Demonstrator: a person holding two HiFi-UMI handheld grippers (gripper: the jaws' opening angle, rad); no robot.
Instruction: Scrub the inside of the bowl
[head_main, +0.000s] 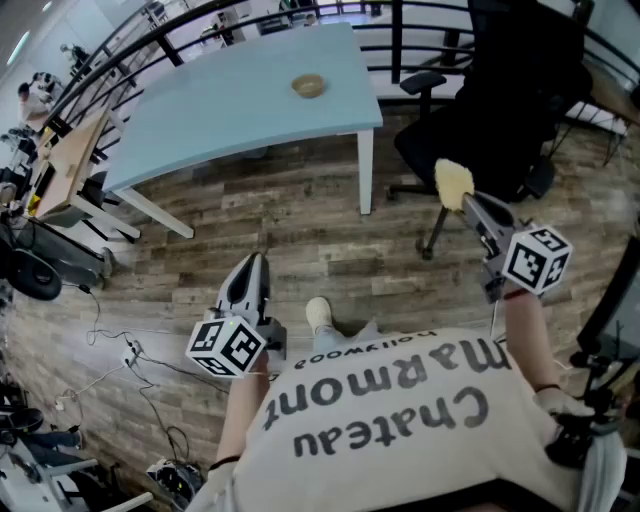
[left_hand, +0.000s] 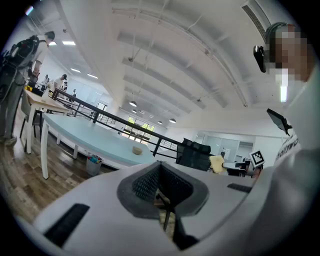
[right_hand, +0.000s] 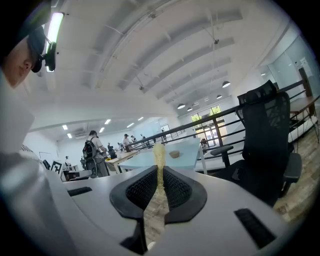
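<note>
A small tan bowl (head_main: 308, 86) sits on the light blue table (head_main: 230, 100), far ahead of both grippers. It also shows small as the bowl (left_hand: 137, 149) in the left gripper view and the bowl (right_hand: 174, 154) in the right gripper view. My right gripper (head_main: 470, 203) is shut on a yellow sponge (head_main: 453, 181), held in the air in front of a chair. That sponge (right_hand: 159, 160) stands edge-on between the pads. My left gripper (head_main: 254, 265) hangs over the wooden floor, shut with nothing in it, its pads (left_hand: 150, 181) closed together.
A black office chair (head_main: 500, 110) stands right of the table, close behind the sponge. The table's white leg (head_main: 366, 170) is between the grippers and the bowl. Cables (head_main: 120, 360) lie on the floor at left. A railing (head_main: 260, 15) runs behind the table.
</note>
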